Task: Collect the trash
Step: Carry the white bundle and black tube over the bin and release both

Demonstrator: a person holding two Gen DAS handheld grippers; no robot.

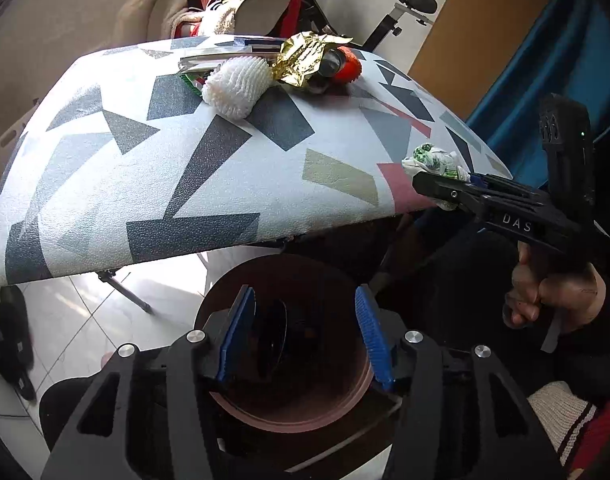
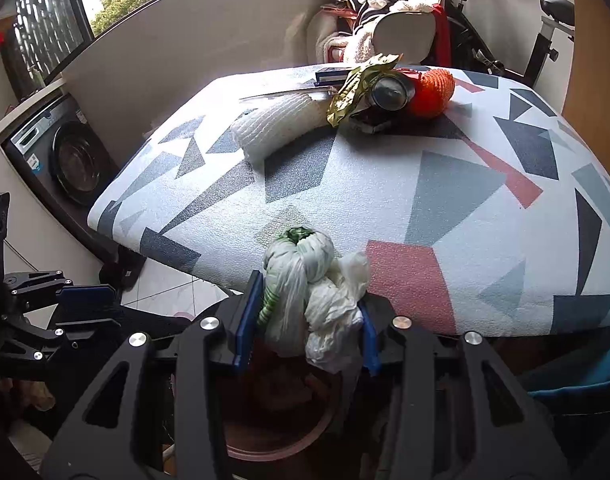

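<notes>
The left tool [image 1: 305,332] hangs apart and empty over the round brown bin [image 1: 345,412]. The right tool [image 2: 305,320] clamps a crumpled white-green plastic bag [image 2: 309,280] at the patterned bench [image 2: 425,184] edge; white foam netting [image 2: 281,128], gold foil [image 2: 353,88] and orange netting [image 2: 433,88] remain far back.

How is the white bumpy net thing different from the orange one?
The white foam net is pale; the orange foam net is bright. The white one looks longer and lies alone, nearer the camera; the orange one looks rounder, tucked behind a can. Both are mesh nets on the table.
</notes>
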